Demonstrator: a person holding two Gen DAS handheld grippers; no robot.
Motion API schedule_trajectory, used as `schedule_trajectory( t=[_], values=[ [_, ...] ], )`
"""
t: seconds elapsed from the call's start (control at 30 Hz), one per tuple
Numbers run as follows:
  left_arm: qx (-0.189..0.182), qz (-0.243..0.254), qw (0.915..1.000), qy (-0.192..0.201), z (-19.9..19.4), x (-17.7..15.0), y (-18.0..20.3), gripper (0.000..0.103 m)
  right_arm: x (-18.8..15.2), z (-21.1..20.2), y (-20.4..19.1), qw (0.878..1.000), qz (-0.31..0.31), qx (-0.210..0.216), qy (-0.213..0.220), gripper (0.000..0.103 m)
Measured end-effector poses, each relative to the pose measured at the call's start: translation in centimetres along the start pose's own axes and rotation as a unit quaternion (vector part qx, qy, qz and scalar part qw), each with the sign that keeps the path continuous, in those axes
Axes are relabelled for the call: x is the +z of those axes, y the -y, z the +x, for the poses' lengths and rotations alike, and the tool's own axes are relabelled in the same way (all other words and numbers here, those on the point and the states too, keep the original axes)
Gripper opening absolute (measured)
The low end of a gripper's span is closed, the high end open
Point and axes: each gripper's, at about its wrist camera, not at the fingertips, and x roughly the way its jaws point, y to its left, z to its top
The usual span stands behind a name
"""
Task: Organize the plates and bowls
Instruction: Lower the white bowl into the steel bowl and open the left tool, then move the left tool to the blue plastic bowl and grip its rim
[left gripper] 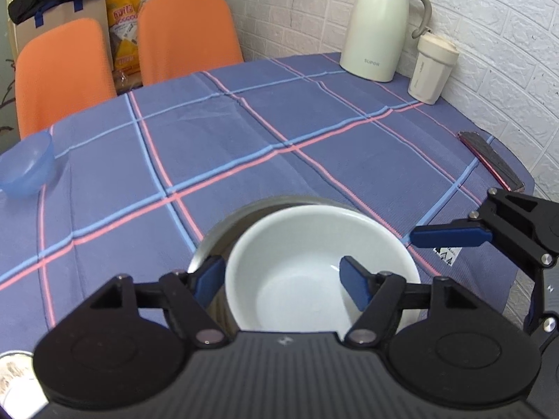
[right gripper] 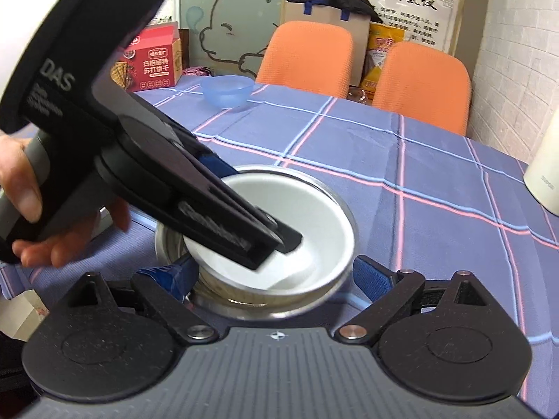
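Observation:
A white bowl sits inside a wider steel bowl on the blue checked tablecloth. My left gripper is open astride the white bowl's near wall: one blue finger is outside it, over the steel bowl, and the other hangs inside without touching. In the right wrist view a hand holds that gripper, whose inner finger reaches into the white bowl. My right gripper is open wide at the steel bowl's near edge, empty. One of its fingers shows beside the bowls.
A translucent blue bowl stands at the table's far side. A pale thermos jug and a lidded cup stand by the brick wall, a dark flat phone near them. Two orange chairs and a red box border the table.

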Motion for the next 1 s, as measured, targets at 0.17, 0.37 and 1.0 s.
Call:
schedule_trajectory(
  t=[0.17,0.37,1.0],
  values=[
    [0.007,-0.007,0.9997,0.023,-1.8,0.5,-0.6,0.074,-0.7,-1.9,1.0,1.000,0.020,-0.003,0.006,0.083],
    [0.026,-0.030,0.9986,0.035,-3.3,0.7,-2.4,0.076,-0.4,-3.2,1.5,0.999,0.038,-0.005,0.022,0.083],
    [0.163,-0.150,0.9737,0.052,-9.2,2.3,-23.8,0.078,13.2,6.5,-3.1,0.998,0.002,0.056,0.013,0.083]
  ],
)
